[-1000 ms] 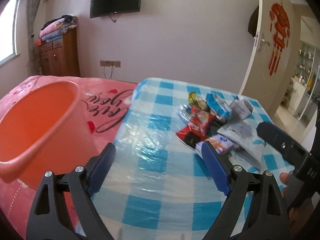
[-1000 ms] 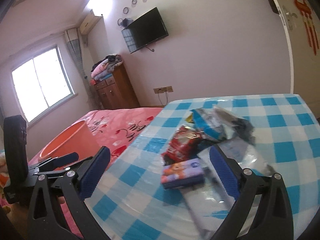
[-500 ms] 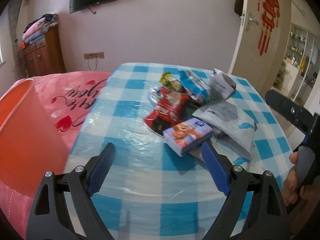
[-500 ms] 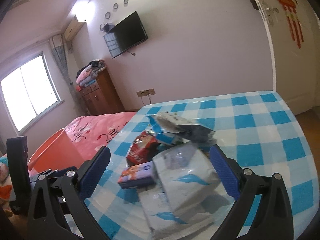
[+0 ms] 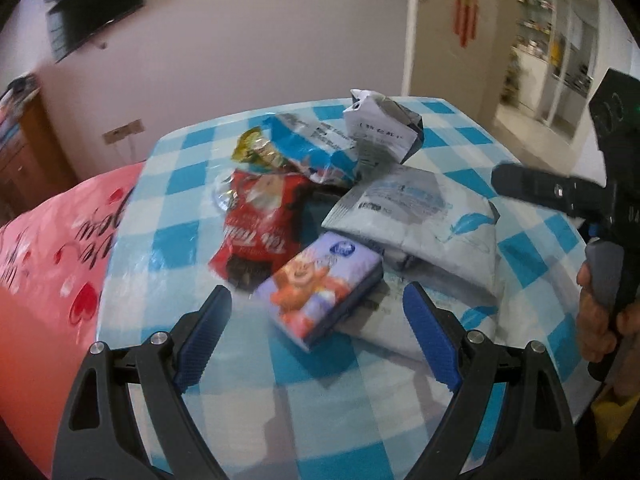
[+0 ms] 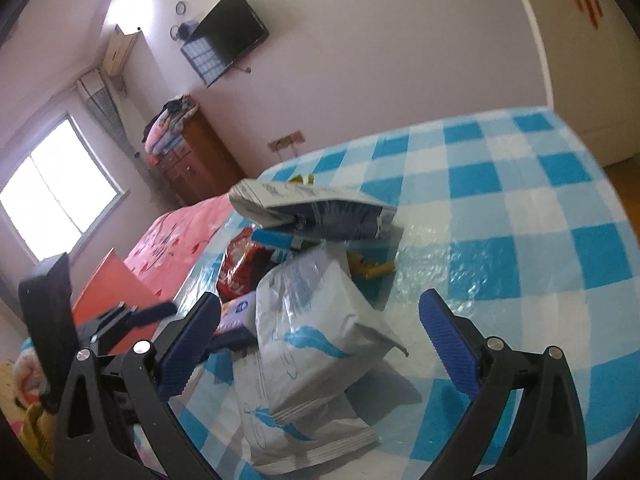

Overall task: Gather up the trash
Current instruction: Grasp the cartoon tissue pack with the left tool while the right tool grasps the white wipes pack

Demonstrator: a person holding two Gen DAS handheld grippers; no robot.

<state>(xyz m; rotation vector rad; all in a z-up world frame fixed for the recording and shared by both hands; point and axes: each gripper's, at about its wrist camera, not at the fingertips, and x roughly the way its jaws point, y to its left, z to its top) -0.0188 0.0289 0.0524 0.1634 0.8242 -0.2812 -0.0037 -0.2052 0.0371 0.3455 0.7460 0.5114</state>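
Checked blue-and-white cloth (image 5: 256,420) covers the table, and the trash sits heaped mid-table, with bare cloth all round it out to the rounded edges. Nearest the left gripper (image 5: 316,344) lies a purple pack (image 5: 320,288), touching neither finger; its jaws stand wide and empty. A red wrapper (image 5: 256,232) lies just beyond, grey bags (image 6: 316,332) beside it. The right gripper (image 6: 320,344) is spread wide over those bags, apparently clear of them. An orange bin (image 6: 108,296) stands left of the table, contents hidden.
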